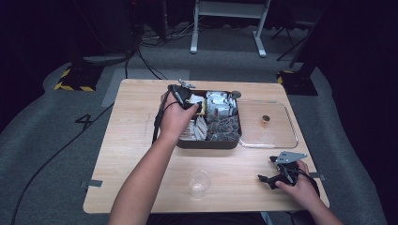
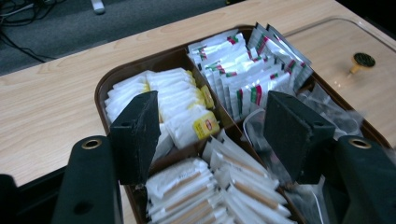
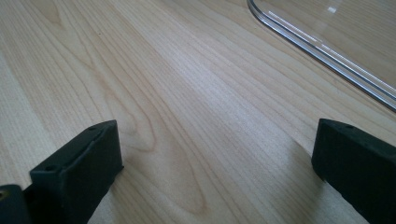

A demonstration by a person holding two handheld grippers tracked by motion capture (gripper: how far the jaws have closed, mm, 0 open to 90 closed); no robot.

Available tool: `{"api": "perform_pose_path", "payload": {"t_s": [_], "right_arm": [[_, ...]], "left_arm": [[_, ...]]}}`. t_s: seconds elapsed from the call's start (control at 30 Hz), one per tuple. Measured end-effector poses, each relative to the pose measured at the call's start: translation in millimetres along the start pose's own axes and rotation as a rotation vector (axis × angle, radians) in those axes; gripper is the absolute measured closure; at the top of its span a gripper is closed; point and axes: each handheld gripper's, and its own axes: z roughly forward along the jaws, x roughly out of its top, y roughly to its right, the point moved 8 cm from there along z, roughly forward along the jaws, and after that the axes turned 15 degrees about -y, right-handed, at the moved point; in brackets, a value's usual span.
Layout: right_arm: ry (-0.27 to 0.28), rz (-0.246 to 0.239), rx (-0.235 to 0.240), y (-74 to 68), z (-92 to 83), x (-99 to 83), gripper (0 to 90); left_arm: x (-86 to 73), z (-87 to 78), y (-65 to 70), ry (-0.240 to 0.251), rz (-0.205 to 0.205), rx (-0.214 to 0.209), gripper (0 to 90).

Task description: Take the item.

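Left gripper (image 2: pixel 210 135) hovers, jaws released, over a brown tray (image 2: pixel 103 86) of packets; right gripper (image 1: pixel 273 169) rests released at four o'clock.

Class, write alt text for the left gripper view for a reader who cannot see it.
The left gripper hangs with open jaws over a brown compartment tray packed with white tea bag packets, sachets and wrapped sticks. A clear lid lies beside it on the wooden table.

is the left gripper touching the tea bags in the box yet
Apart. The left gripper view shows the left gripper open above the tea bags, nothing between its pads.
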Motion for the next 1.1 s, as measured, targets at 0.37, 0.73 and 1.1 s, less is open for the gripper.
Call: {"api": "perform_pose_path", "payload": {"t_s": [0.37,0.73,1.1], "right_arm": [[0.000,-0.004,0.002,0.2,0.0,0.0,1.6],[0.000,-0.012,0.008,0.4,-0.3,-0.5,1.9],[0.001,-0.014,0.011,0.3,-0.5,-0.6,1.9]], "left_arm": [[11.3,36.5,-14.1,-0.029,-0.079,0.007,39.6],[7.4,68.3,-18.5,-0.112,-0.092,0.002,43.3],[-0.8,93.2,-20.5,-0.203,-0.098,-0.023,49.2]]}}
